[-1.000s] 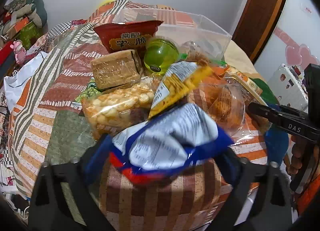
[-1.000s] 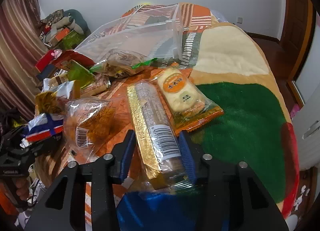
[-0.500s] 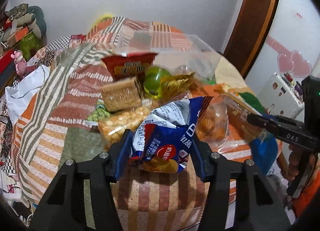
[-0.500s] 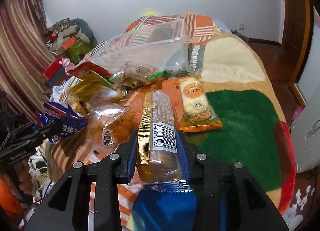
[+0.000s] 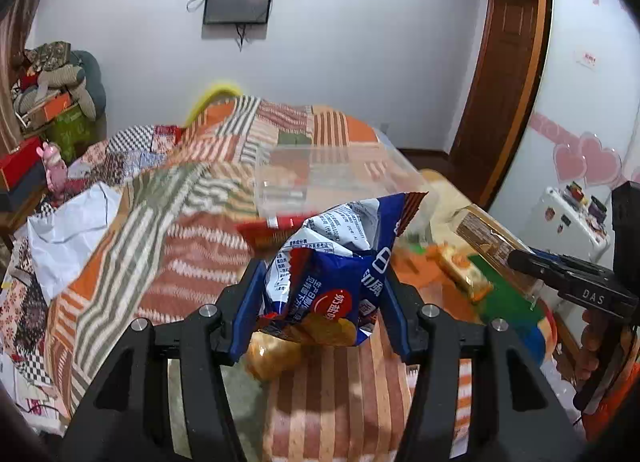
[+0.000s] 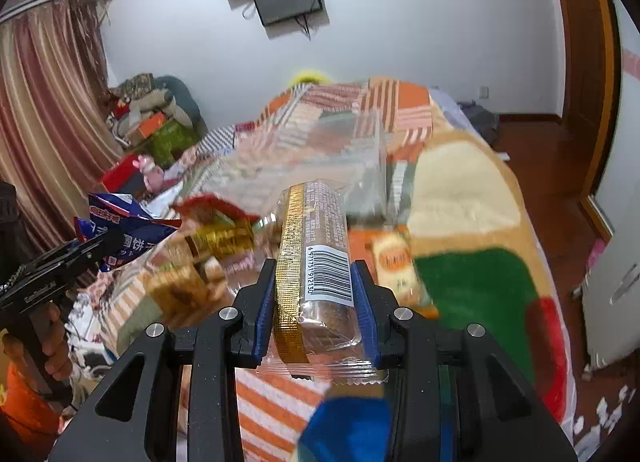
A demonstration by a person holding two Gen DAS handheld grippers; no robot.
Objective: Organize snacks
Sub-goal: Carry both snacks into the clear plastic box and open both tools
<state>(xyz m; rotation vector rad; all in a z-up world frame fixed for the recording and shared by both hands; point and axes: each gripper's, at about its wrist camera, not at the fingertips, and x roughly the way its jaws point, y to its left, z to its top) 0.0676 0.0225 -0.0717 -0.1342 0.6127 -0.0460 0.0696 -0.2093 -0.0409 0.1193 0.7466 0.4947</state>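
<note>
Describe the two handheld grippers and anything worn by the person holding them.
Both grippers are matte black, with angular open-frame arms, silver round screws and ribbed blue pads lining the jaws: left gripper, right gripper. Seen side-on from the left wrist view, the right gripper carries white "DAS" lettering on a pistol-style body. The hand gripping the left unit emerges from an orange sleeve.

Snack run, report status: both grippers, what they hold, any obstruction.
Left gripper shut on blue snack bag. Right gripper shut on gold-edged biscuit pack. Clear bin ahead on bed, path unobstructed.
</note>
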